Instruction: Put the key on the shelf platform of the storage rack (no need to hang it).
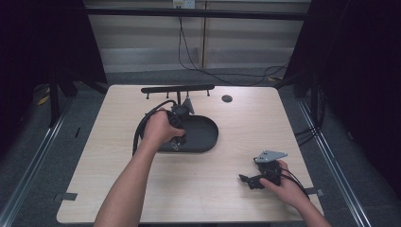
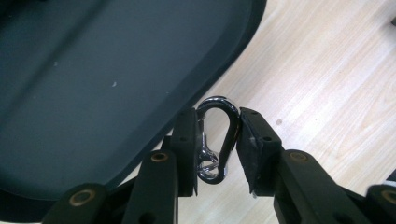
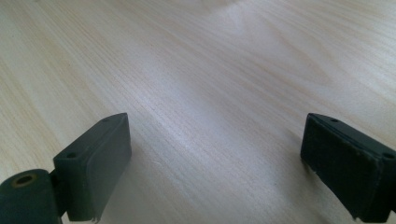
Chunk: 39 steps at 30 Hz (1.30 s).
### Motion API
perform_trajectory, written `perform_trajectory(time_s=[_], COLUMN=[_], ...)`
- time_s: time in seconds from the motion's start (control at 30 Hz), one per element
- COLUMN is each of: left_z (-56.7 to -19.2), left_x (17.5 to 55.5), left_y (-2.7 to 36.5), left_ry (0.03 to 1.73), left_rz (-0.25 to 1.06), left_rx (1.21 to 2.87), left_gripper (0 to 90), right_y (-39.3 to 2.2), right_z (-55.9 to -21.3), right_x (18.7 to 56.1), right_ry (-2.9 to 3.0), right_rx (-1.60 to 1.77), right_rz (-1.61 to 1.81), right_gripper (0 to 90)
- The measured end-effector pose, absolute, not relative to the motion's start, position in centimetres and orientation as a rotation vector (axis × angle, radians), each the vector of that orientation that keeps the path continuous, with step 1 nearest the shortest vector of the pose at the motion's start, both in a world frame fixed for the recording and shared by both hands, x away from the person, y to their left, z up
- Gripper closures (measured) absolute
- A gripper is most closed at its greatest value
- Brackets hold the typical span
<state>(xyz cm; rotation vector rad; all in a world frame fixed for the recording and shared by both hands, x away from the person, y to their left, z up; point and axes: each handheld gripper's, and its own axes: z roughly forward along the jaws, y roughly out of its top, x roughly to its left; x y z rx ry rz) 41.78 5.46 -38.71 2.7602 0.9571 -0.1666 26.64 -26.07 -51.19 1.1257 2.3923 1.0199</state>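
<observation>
Two grippers work at a wooden table (image 1: 227,156). On the left gripper (image 2: 217,144), the jaws pinch a shiny metal carabiner (image 2: 215,140) between their pads, holding it just off the rim of a dark oval tray (image 2: 107,93) (the clip sits over bare wood, beside the tray's edge). Near the table's front right, the right gripper (image 3: 215,163) rests low with its jaws spread wide over plain wood.
</observation>
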Motion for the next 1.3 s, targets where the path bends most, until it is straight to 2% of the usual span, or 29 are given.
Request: perform_trajectory(time_s=[0.53, 1.3], left_z=[-37.9, -38.6], left_x=[43.0, 44.3], left_y=[5.2, 4.9], left_ry=[0.971, 0.984], left_rz=[-0.12, -0.106], left_rx=[2.767, 2.771], left_gripper=[69.2, 69.2], right_y=[-26.1, -26.1], right_z=[-51.2, -51.2], right_x=[26.6, 26.6], right_ry=[2.393, 2.391], right_rx=[1.125, 1.122], right_rz=[1.021, 1.021], right_gripper=[8.4, 8.4])
